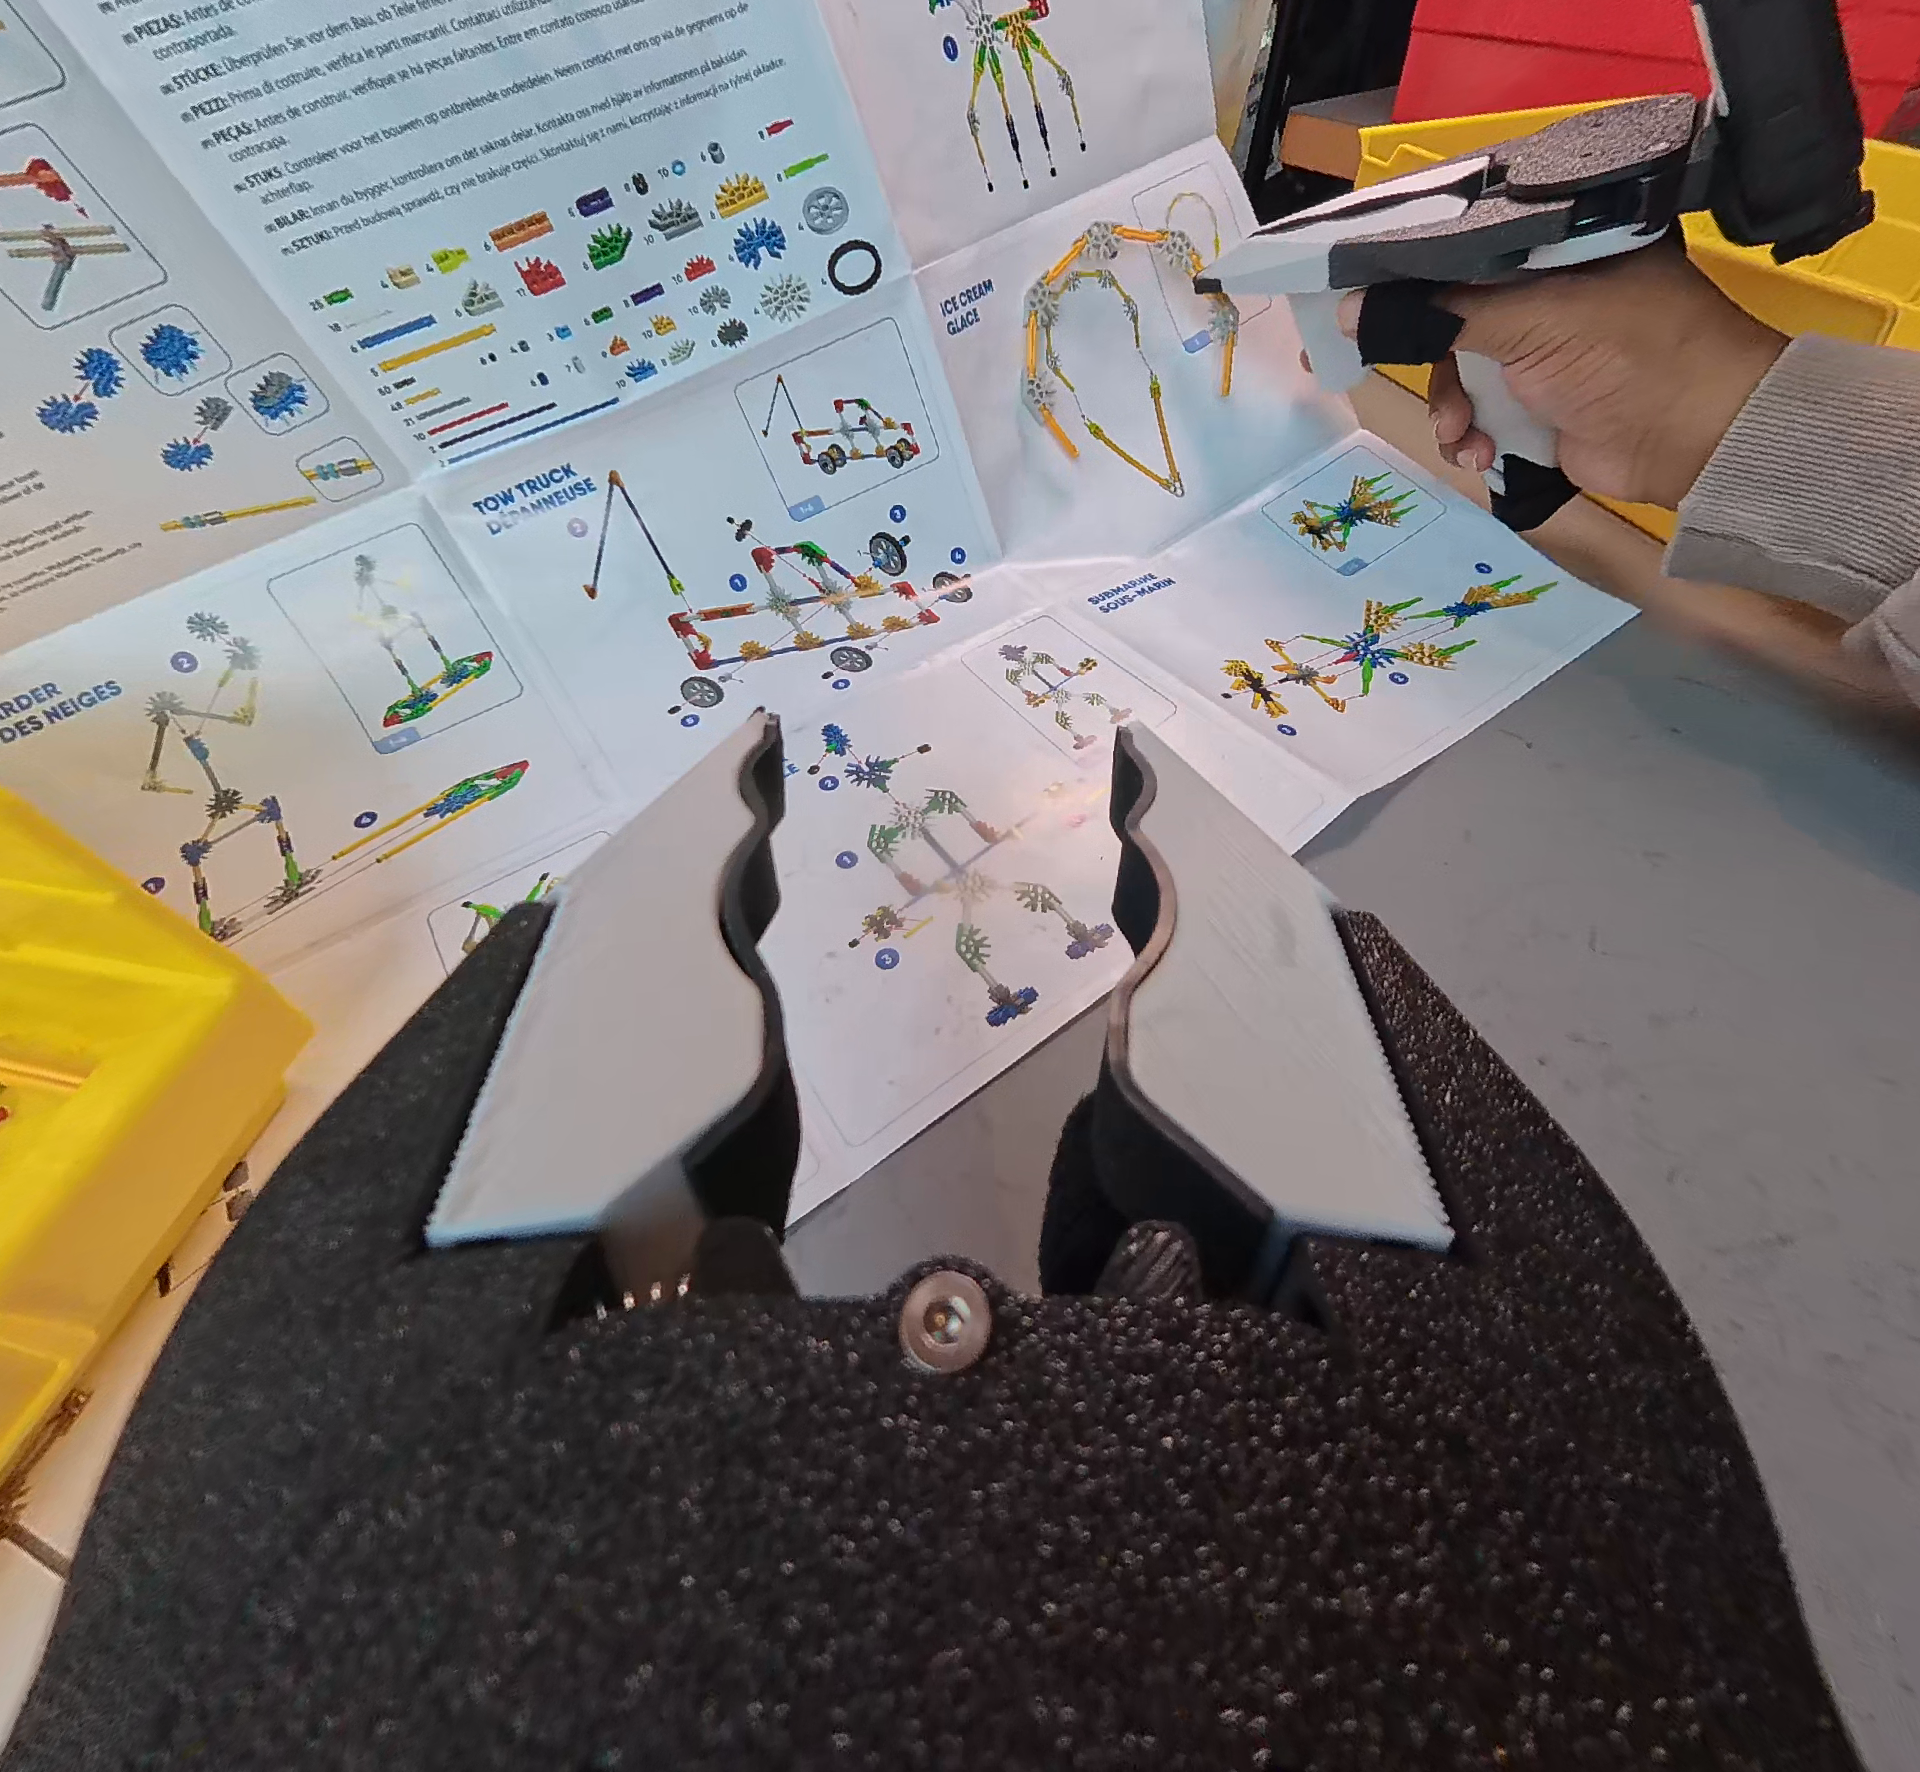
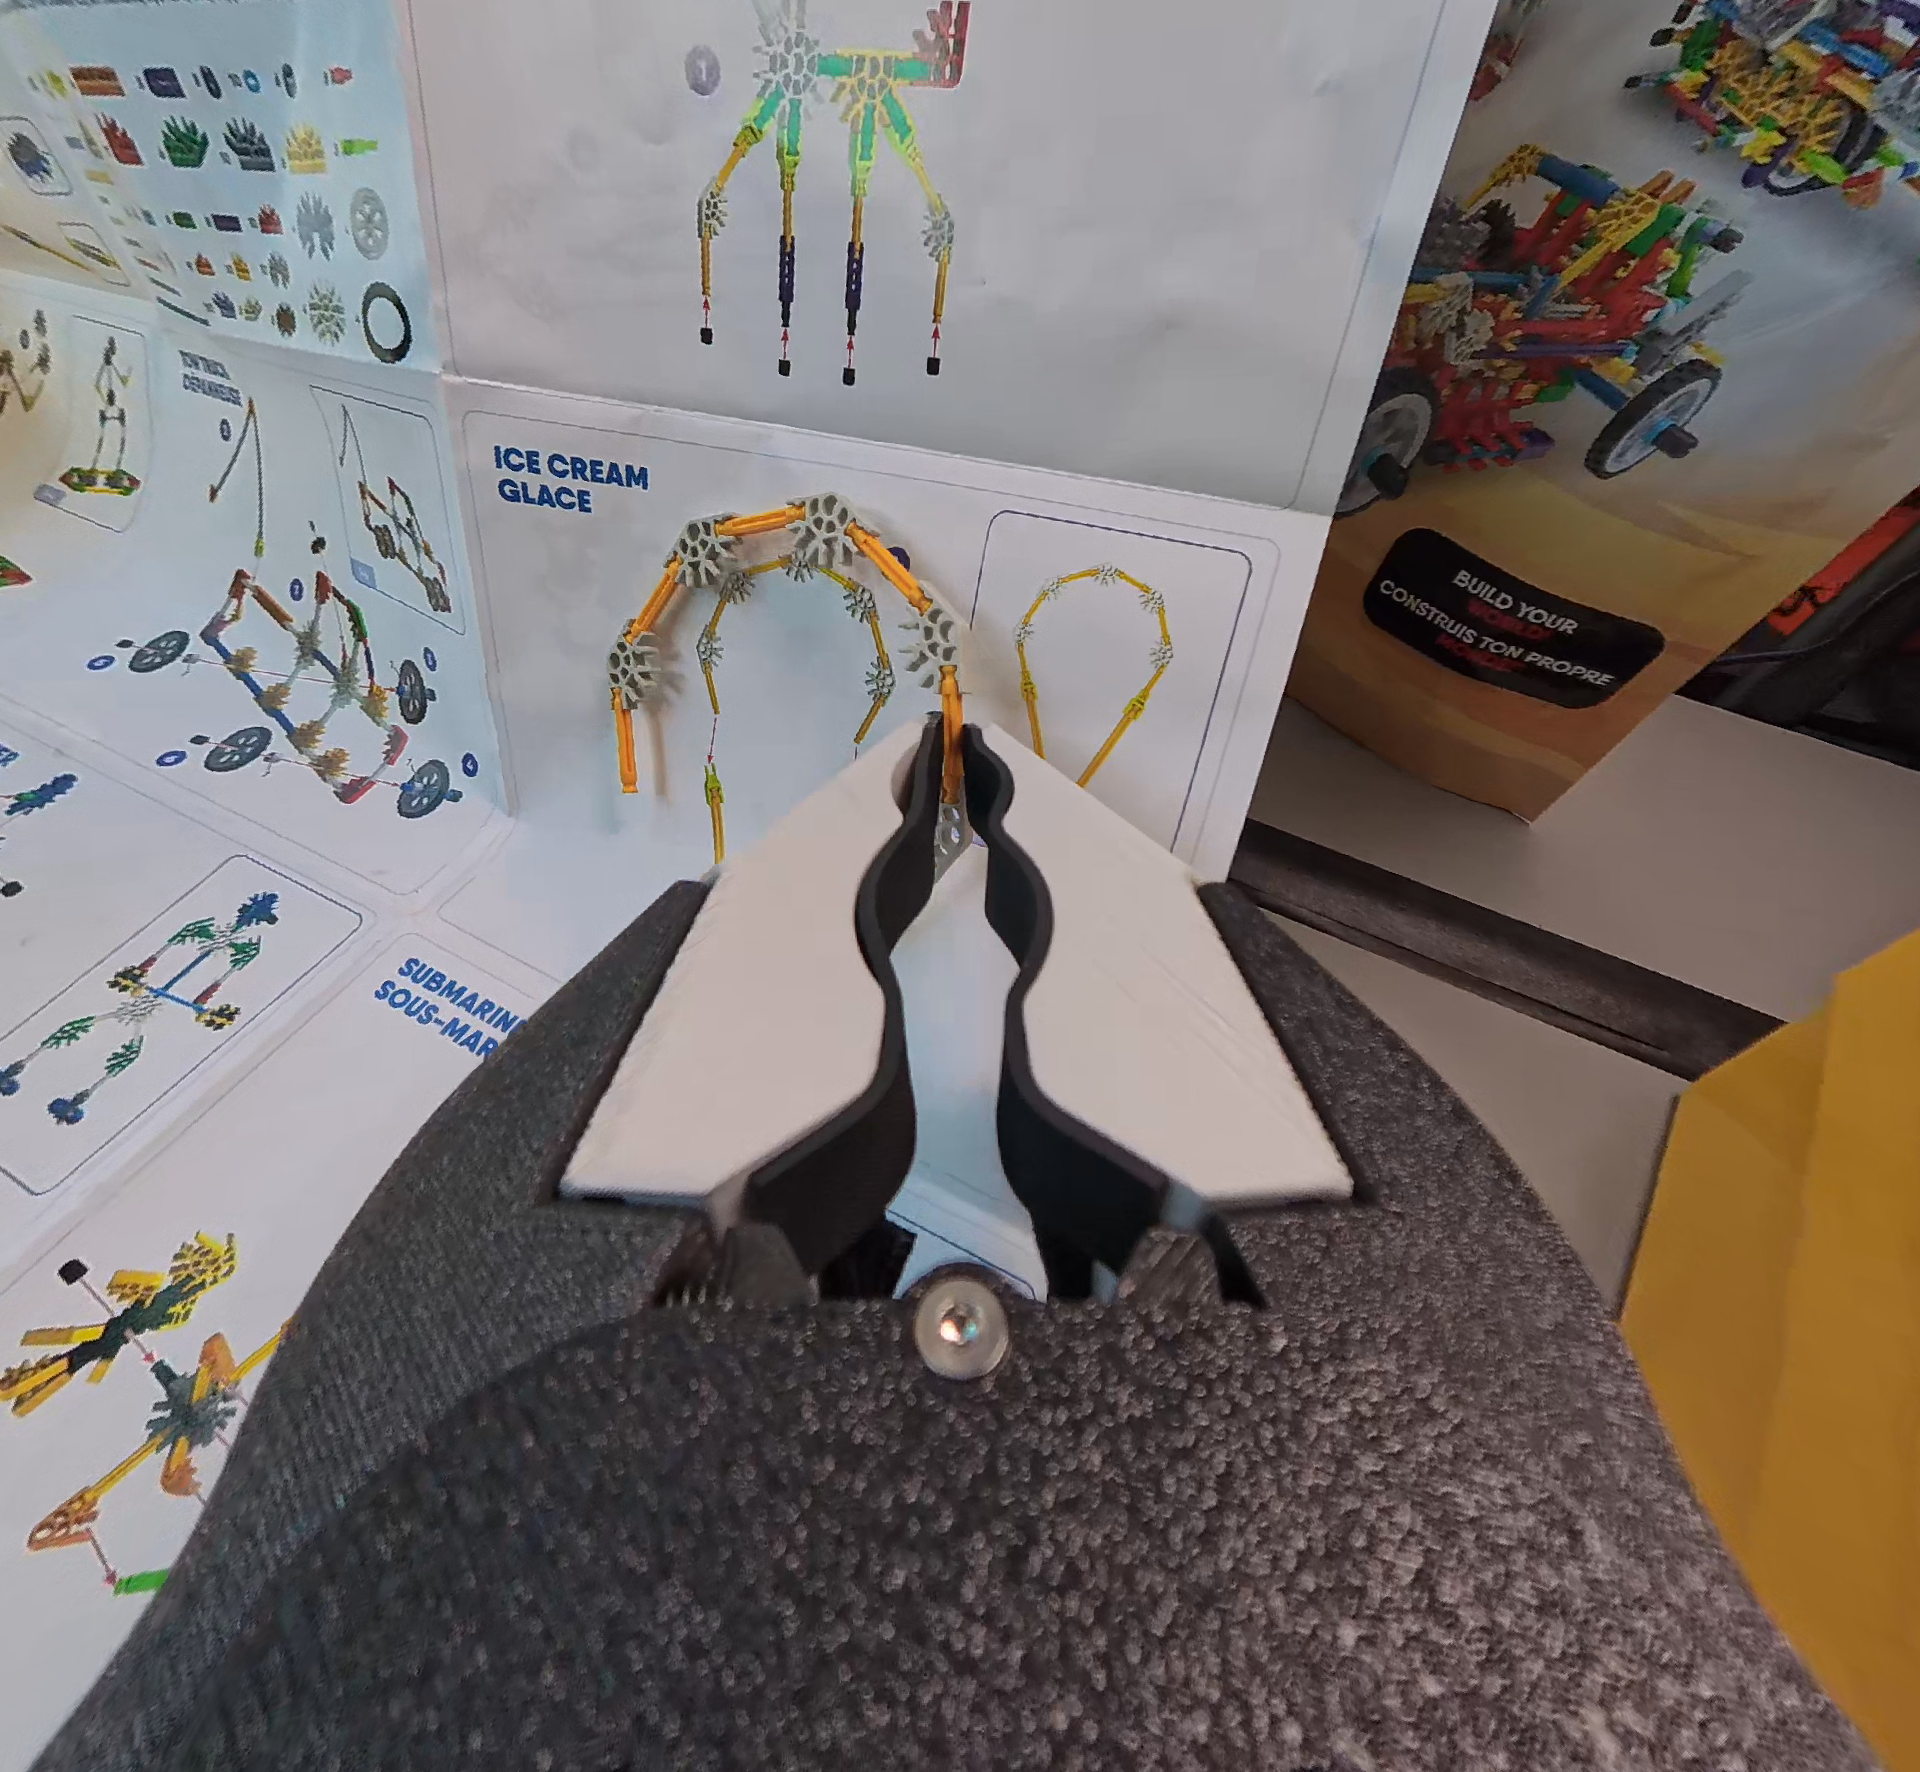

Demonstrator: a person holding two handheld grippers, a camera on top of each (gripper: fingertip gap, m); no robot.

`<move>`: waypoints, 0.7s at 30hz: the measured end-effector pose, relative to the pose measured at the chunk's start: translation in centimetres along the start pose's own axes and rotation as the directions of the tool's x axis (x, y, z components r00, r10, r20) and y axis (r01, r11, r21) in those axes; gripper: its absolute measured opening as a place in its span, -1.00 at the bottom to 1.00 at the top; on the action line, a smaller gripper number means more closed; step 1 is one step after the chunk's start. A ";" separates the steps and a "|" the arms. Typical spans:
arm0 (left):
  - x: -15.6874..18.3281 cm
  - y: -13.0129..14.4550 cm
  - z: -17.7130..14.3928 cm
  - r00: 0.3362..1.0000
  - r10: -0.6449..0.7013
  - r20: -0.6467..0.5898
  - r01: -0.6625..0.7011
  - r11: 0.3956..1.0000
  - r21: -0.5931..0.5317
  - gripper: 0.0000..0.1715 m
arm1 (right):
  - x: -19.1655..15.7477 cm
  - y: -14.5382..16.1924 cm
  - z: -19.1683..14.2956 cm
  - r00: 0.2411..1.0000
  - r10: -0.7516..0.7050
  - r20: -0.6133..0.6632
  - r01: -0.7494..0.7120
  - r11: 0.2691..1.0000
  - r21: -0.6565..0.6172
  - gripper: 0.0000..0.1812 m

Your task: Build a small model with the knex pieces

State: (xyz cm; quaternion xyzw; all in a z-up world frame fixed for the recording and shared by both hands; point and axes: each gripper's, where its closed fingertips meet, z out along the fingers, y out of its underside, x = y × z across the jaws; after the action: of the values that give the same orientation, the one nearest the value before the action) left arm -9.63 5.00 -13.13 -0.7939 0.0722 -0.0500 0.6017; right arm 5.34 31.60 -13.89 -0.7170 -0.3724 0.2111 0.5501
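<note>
A large folded instruction sheet (image 1: 644,288) lies on the table and rises against the back. A chain of yellow rods and grey connectors (image 2: 810,538), bent into an arch, rests against the sheet over its printed arch drawing; it also shows in the left wrist view (image 1: 1081,268). My right gripper (image 2: 948,735) is shut on the yellow rod at the arch's right end, and in the left wrist view (image 1: 1210,283) a hand holds it at the upper right. My left gripper (image 1: 945,730) is open and empty, hovering over the flat part of the sheet.
A yellow parts bin (image 1: 125,1047) sits at the left, another yellow bin (image 1: 1766,268) behind the hand, and red bins (image 1: 1538,29) farther back. A cardboard toy box (image 2: 1610,372) stands right of the sheet. Grey table surface (image 1: 1610,1047) shows at the right. The gap from one gripper's tips to the other's is roughly 30 cm.
</note>
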 end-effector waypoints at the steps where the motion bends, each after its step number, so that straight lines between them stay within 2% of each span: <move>1: 0.0 0.0 0.0 1.000 0.001 0.000 -0.001 1.000 -0.001 -0.26 | -0.2 -0.3 -0.3 1.000 0.004 0.002 -0.004 1.000 0.008 -0.98; 12: 0.4 0.0 0.2 1.000 0.017 -0.007 -0.017 1.000 -0.005 -0.26 | -2.1 -2.4 -4.4 0.999 0.050 0.006 -0.050 0.996 0.071 -0.98; 21: 0.6 -0.1 0.1 1.000 0.031 -0.007 -0.031 1.000 -0.003 -0.27 | -1.6 -3.5 -6.2 0.999 0.041 -0.017 -0.040 0.995 0.087 -0.98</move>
State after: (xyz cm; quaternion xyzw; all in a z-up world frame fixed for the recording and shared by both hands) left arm -9.02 5.06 -13.08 -0.7936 0.0863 -0.0433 0.6007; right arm 7.74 26.86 -8.85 -0.7017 -0.3431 0.2316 0.5799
